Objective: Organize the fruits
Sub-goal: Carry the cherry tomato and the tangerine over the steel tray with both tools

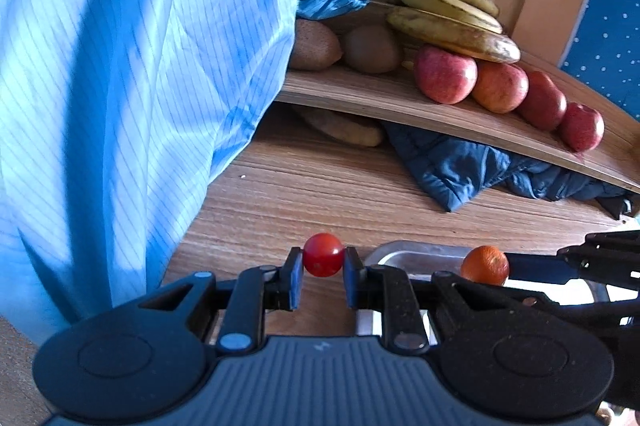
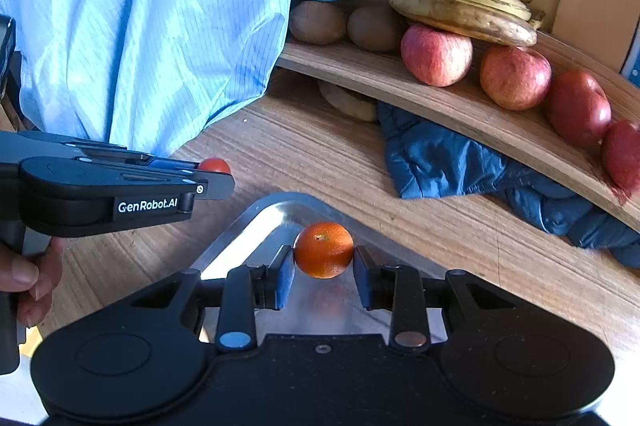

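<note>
Our left gripper (image 1: 323, 272) is closed on a red tomato (image 1: 323, 254), held above the wooden table (image 1: 320, 194). Our right gripper (image 2: 323, 272) clamps a small orange (image 2: 323, 249) over the metal tray (image 2: 256, 226). On the shelf (image 2: 440, 98) behind lie apples (image 2: 436, 55), kiwis (image 2: 374, 28) and bananas (image 2: 464, 2).

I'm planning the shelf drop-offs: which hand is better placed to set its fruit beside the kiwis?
Left, probably. The left gripper, shut on the tomato, sits more nearly in line with the kiwis; the right gripper holds the orange over the tray.
</note>
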Demonstrator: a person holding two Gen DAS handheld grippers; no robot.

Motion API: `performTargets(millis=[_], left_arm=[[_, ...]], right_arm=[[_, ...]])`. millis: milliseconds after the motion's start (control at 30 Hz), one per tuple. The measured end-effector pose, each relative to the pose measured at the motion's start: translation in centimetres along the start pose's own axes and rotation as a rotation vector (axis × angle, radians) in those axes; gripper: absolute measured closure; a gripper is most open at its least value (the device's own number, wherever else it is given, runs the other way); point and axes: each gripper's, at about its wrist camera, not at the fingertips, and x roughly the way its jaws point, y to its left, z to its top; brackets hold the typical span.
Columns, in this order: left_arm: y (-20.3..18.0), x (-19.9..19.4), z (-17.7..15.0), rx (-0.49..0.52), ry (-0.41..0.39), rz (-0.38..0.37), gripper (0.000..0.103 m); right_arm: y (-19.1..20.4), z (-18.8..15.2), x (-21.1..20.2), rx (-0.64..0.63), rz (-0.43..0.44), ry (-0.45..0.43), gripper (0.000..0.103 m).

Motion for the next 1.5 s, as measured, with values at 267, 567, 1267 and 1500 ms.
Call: performTargets(millis=[267, 567, 1267, 1500], left_arm=[[-2.0, -1.8, -0.6, 0.045, 0.013, -0.055, 0.081], [-4.8, -1.8, -1.4, 0.102, 0.045, -0.118, 0.081], [-9.4, 1.6, -0.7, 0.159, 0.134, -0.164, 0.081], [-10.1, 2.3, -0.8, 0.163, 0.161, -0.174, 0.081]], right_arm=[[-0.1, -1.1, -1.7, 0.031, -0.041, 0.006, 0.069], [-2.5, -2.0, -2.6, 0.074, -0.092, 0.009, 0.069], [-7.6, -4.9, -2.2, 0.226, -0.160, 0.063, 0.069], [-7.5, -5.2, -1.9, 0.227, -0.149, 0.082, 0.069]])
